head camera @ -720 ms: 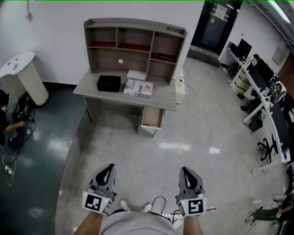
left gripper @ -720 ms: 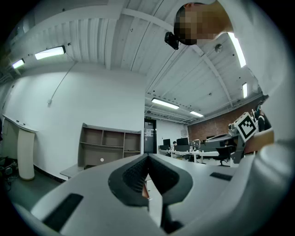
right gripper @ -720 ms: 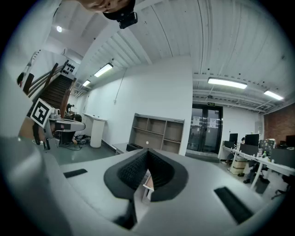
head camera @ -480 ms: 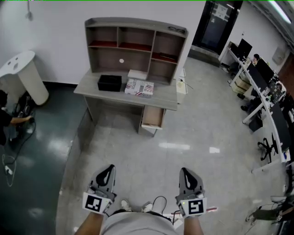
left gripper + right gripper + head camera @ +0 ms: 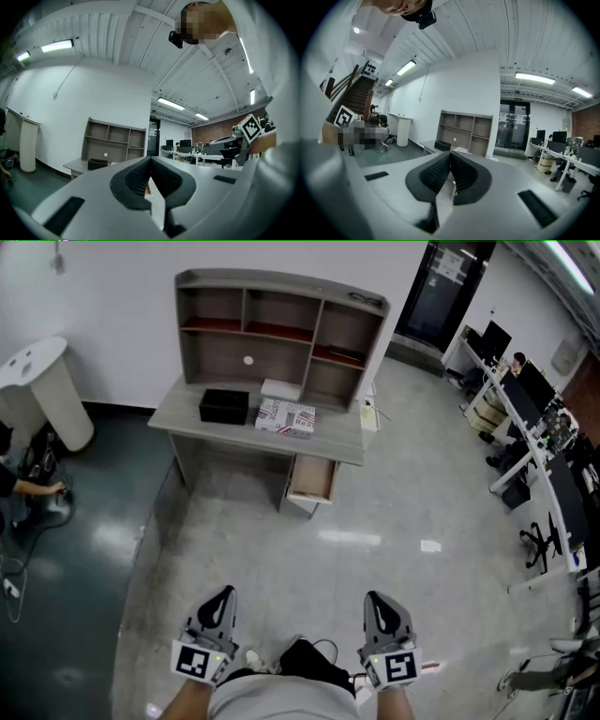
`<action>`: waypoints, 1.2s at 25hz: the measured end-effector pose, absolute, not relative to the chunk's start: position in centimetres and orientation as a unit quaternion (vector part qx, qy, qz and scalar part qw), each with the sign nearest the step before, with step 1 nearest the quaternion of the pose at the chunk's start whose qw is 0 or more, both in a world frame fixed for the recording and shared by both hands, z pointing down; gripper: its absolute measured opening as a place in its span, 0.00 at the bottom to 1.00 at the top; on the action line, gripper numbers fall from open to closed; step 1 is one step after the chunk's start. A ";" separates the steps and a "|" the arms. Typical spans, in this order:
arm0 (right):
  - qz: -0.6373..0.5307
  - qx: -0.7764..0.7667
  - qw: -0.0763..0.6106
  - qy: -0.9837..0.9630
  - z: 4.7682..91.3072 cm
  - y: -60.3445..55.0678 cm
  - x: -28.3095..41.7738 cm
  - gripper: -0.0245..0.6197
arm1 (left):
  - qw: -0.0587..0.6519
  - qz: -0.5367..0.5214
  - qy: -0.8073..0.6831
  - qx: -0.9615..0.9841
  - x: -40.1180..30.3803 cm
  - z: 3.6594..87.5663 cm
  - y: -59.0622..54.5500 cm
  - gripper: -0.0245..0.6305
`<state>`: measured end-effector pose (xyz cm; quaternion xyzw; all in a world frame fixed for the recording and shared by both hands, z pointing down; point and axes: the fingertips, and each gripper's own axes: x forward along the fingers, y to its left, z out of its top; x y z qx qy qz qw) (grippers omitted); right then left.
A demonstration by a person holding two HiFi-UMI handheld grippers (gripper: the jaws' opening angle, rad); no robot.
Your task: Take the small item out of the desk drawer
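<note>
Both grippers far from the desk

The left grey gripper (image 5: 218, 604) and right grey gripper (image 5: 380, 607) have jaws pressed together, empty. The pale wooden drawer (image 5: 311, 480) sits open under the grey wooden desk (image 5: 178, 414), well apart from them; the small item is too tiny to see.

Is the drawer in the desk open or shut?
Open: the drawer sticks out past the front of the desk, so its pale inside shows from above.
</note>
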<state>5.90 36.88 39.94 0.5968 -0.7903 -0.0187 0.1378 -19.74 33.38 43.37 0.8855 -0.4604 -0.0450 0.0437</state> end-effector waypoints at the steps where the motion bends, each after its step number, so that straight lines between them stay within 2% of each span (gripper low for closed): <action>1: -0.017 0.597 0.141 -0.789 40.1 36.7 6.0 0.07 | 0.045 -0.042 -0.460 0.886 -19.8 43.6 33.3 0.07; 10: -0.033 0.590 0.155 -0.792 42.4 26.5 10.0 0.07 | 0.048 -0.030 -0.471 0.880 -16.6 45.2 25.7 0.07; 20: 0.003 0.545 0.136 -0.827 44.7 9.8 18.0 0.07 | 0.038 -0.011 -0.482 0.875 -6.6 43.1 8.7 0.07; 24: 0.008 0.527 0.150 -0.836 45.7 5.5 19.9 0.07 | 0.041 -0.020 -0.482 0.875 -3.4 42.0 4.2 0.07; 30: 0.015 0.505 0.176 -0.845 46.8 2.0 20.3 0.07 | 0.055 -0.014 -0.491 0.869 -2.3 42.9 0.7 0.07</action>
